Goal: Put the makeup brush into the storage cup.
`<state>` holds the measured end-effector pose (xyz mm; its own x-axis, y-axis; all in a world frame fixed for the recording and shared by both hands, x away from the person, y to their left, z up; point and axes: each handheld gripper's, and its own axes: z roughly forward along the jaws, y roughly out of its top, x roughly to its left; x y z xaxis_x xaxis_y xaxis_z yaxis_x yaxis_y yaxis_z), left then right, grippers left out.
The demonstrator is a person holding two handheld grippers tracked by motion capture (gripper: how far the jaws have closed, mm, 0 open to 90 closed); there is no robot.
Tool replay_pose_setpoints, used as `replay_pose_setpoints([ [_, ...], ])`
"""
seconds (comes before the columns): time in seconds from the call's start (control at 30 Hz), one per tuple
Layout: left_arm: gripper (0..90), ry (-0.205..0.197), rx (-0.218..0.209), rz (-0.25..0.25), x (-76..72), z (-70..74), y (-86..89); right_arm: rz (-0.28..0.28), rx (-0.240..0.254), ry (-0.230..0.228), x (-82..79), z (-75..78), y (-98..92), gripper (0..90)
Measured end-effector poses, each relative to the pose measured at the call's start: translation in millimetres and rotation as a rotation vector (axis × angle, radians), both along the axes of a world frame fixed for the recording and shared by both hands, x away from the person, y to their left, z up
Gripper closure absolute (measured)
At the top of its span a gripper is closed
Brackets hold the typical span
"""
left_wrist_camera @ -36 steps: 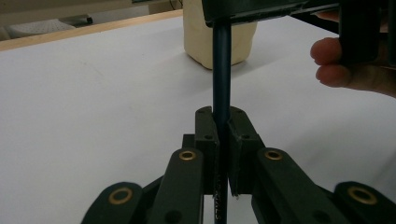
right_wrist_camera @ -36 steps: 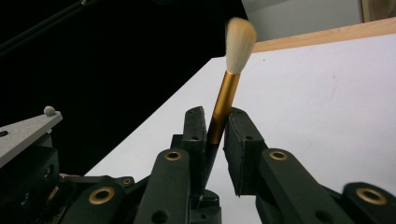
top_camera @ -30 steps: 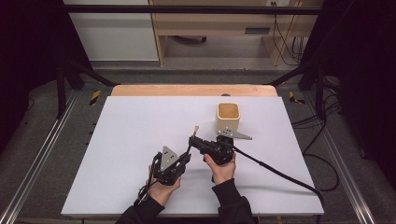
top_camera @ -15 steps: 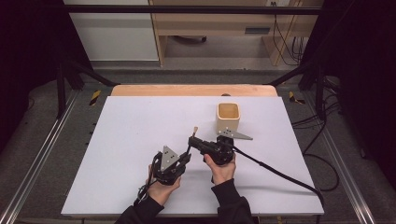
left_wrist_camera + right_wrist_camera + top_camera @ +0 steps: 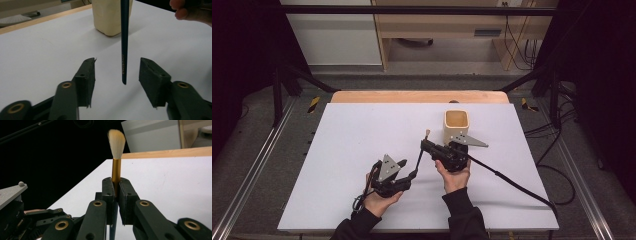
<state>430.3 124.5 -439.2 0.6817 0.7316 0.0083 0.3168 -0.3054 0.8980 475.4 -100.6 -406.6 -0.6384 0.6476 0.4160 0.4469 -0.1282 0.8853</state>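
The slim dark-handled, gold-ferruled brush (image 5: 116, 157) is held clamped by the right tongs (image 5: 115, 188), released by the just-opened left tongs (image 5: 117, 72) (handle untouched between), and next to be carried into the cream square cup (image 5: 456, 125).

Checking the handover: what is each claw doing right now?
Left claw: open; its jaws have just been opening, with the paintbrush handle between them, untouched.
Right claw: shut on the paintbrush, just below its gold ferrule.
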Motion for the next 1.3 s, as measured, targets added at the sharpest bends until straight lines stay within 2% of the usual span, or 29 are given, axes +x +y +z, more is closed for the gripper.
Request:
replay_pose_setpoints([
  [0.2,32.5,0.016,-0.001,-0.023,2.6,4.0,10.3,-0.016,-0.025,-0.051,0.4,8.2,-6.9,84.3],
  [0.37,24.6,0.036,0.025,-0.039,5.7,6.4,21.2,-0.025,-0.041,-0.080,0.4,14.9,-12.6,84.3],
  [0.57,16.6,0.051,0.023,-0.033,9.7,10.6,35.9,-0.036,-0.060,-0.116,1.1,23.2,-20.2,84.3],
  [1.0,12.2,0.067,0.004,0.061,21.0,11.7,72.6,-0.071,-0.075,-0.151,6.5,44.3,-39.6,84.3],
  [1.3,11.6,0.083,-0.004,0.096,26.6,8.5,85.8,-0.105,-0.090,-0.165,14.5,57.1,-50.0,84.2],
])
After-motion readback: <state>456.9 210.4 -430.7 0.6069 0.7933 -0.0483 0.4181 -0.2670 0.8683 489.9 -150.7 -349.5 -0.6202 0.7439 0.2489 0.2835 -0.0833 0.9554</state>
